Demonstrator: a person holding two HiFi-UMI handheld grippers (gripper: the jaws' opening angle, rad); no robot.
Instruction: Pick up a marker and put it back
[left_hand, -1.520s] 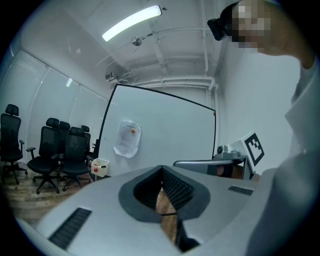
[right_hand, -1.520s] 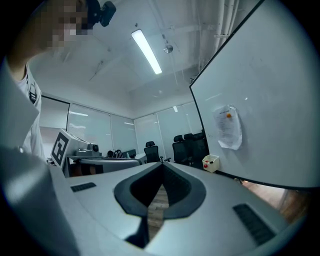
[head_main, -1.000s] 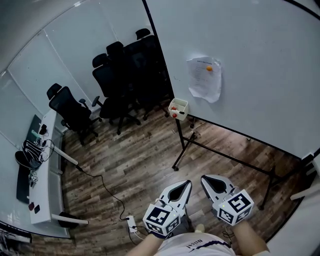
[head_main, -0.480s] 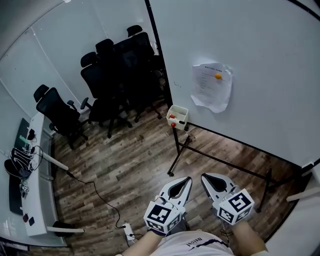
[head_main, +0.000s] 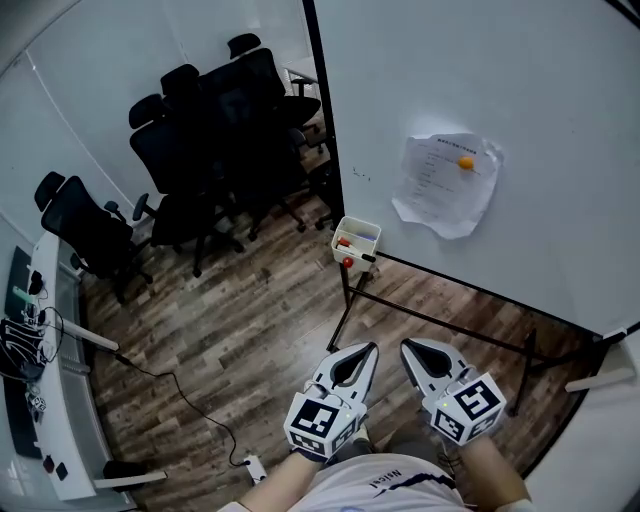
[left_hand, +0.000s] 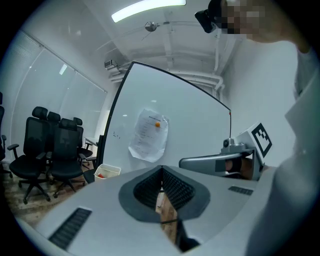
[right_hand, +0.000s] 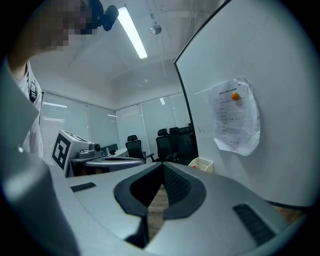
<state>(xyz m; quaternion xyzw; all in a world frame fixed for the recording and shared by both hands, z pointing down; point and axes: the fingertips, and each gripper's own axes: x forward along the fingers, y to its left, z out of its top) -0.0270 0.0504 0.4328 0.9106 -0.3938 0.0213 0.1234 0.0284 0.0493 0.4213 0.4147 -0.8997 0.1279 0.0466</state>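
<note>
A small white marker box (head_main: 357, 237) hangs at the lower left corner of the whiteboard (head_main: 480, 80), with red-capped markers (head_main: 345, 243) in it. The box shows again in the left gripper view (left_hand: 107, 171) and in the right gripper view (right_hand: 202, 163), far beyond the jaws. My left gripper (head_main: 368, 348) and right gripper (head_main: 405, 347) are held side by side low in the head view, well short of the box. Both are shut, and nothing sits between their jaws in either the left gripper (left_hand: 161, 167) or the right gripper (right_hand: 163, 165).
A crumpled paper sheet (head_main: 447, 183) is pinned to the board by an orange magnet (head_main: 466, 163). The board's black stand legs (head_main: 440, 320) cross the wood floor ahead. Black office chairs (head_main: 200, 150) crowd the back left. A white desk (head_main: 40, 400) and a floor cable (head_main: 180, 395) lie left.
The head view has moved toward the whiteboard: box and paper sit nearer and further right, chairs and desk have slid left. Both grippers keep their place and stay shut.
</note>
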